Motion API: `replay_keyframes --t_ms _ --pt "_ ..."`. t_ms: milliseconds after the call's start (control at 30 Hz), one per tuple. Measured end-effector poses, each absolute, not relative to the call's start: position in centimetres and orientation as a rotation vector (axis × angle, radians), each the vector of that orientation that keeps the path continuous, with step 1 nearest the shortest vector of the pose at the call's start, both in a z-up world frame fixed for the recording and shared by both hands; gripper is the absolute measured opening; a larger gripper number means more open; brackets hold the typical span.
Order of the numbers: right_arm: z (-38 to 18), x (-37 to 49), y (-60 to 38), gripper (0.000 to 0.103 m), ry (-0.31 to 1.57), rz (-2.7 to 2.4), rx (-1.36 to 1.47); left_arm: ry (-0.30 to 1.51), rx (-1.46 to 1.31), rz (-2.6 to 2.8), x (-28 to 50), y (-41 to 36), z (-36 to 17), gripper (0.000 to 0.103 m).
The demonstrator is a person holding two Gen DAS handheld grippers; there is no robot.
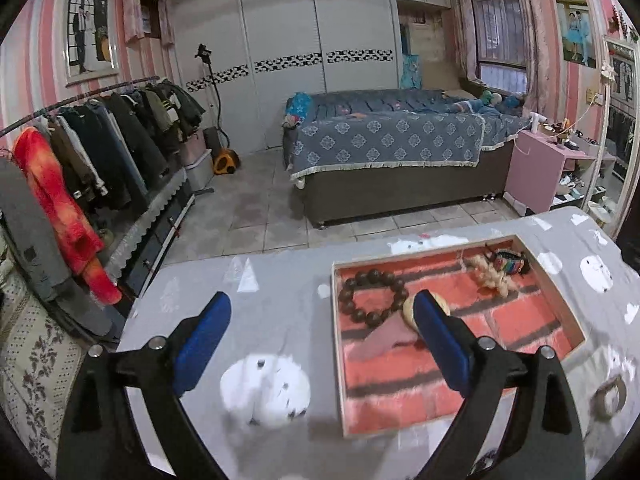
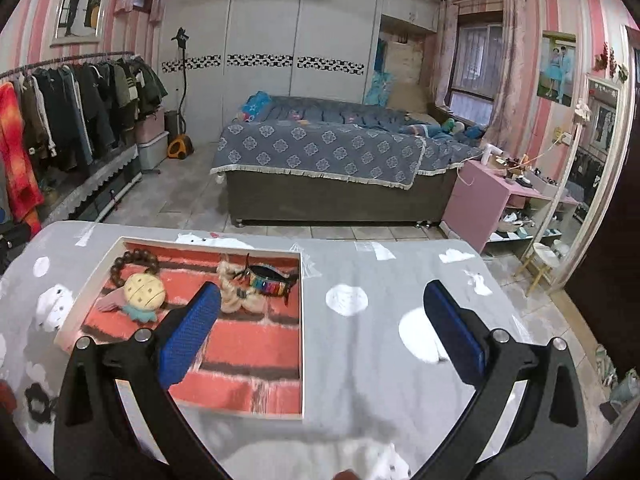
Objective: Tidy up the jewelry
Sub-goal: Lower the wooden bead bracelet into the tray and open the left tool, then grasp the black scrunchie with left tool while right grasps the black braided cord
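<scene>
Room: bedroom, bed (image 1: 384, 136) at 12 o'clock, clothes rack (image 1: 80, 128) at 9 o'clock.
Surface: grey cloth (image 2: 360, 344) with white shapes.
Tray (image 2: 240, 344): brick-print lining; beaded bracelet (image 1: 372, 296), round cream charm (image 2: 144, 292), striped bracelet (image 2: 268, 280) inside.
Left hand-held gripper (image 1: 320, 328): spread, empty, above the tray's left edge.
Right hand-held gripper (image 2: 320, 320): spread, empty, above the tray's right edge.

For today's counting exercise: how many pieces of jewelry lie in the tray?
4: a brown bead bracelet far left, a cream round charm beside it, a pale knotted piece mid-tray, a rainbow band far right. Smaller pieces may be hidden.
</scene>
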State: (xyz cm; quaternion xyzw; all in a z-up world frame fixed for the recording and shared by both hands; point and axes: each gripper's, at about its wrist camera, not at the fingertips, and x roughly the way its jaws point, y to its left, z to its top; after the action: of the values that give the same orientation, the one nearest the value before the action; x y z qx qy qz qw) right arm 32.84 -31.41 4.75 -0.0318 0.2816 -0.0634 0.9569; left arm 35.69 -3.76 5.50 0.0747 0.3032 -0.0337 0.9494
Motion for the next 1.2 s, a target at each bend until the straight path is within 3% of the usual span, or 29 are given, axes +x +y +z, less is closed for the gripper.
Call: replay_keyframes --t_ms 167,267,800,1200 --pt "4.8 28.4 -31.9 0.099 0.519 -0.186 -0.073 0.654 0.148 -0.065 32.1 -3.2 4.7 0.091" --pt "4.5 26.9 -31.7 0.099 0.542 -0.182 -0.067 0.625 0.137 -0.065 30.1 -3.0 4.4 0.099" --pt "-1.4 24.3 -27.9 0.099 0.639 -0.111 0.034 0.641 0.099 -0.099 25.8 -1.5 0.7 0.099" --pt "-5.7 25.1 -24.8 0.099 0.707 -0.103 -0.039 0.743 0.089 -0.089 25.3 1.0 -5.4 0.099"
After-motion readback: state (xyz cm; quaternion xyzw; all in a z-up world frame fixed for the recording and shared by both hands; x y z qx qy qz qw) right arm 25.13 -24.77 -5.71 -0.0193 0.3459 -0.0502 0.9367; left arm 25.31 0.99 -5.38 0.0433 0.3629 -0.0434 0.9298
